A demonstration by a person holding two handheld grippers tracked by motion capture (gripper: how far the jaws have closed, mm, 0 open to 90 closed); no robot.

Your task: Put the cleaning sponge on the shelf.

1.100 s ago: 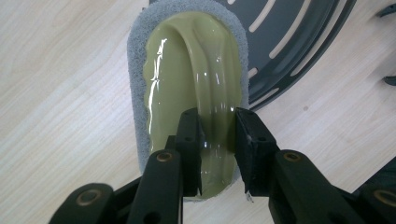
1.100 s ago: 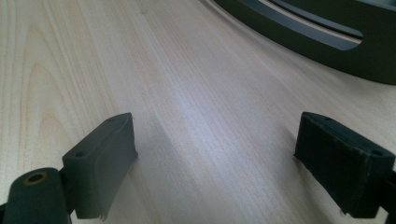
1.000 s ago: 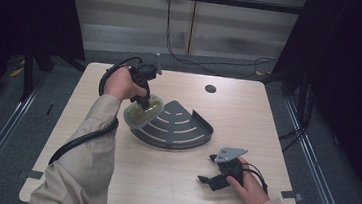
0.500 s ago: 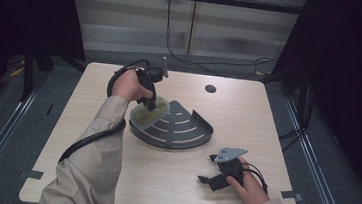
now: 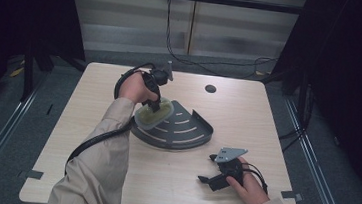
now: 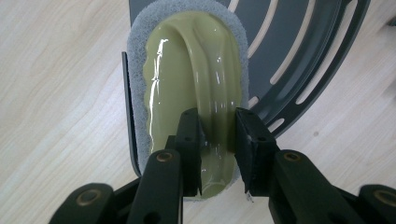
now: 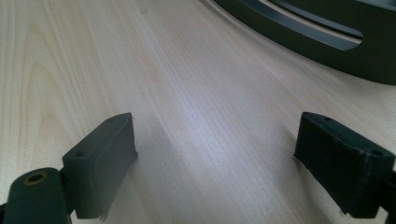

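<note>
A pale green scrubber [image 6: 196,79] with a grey sponge pad [image 6: 135,56] under it hangs over the left edge of a dark grey slotted corner rack [image 6: 299,51]. My left gripper [image 6: 218,140] is shut on the scrubber's raised handle ridge, pointing down. In the high view the scrubber [image 5: 160,114] lies on the left end of the rack [image 5: 186,130], under my left gripper [image 5: 154,104]. My right gripper [image 5: 211,169] rests low on the table at the front right, open, with nothing between its jaws. In the right gripper view its jaws [image 7: 212,158] stand wide apart over bare wood.
The light wooden table [image 5: 94,93] has a round cable hole [image 5: 210,89] at the back. The rack's rim [image 7: 327,46] lies just ahead of my right gripper. A black cable trails from the left gripper along the sleeve. Dark floor surrounds the table.
My left gripper has carried the scrubber rightward and down onto the left end of the rack. The right hand and its gripper have not moved.
</note>
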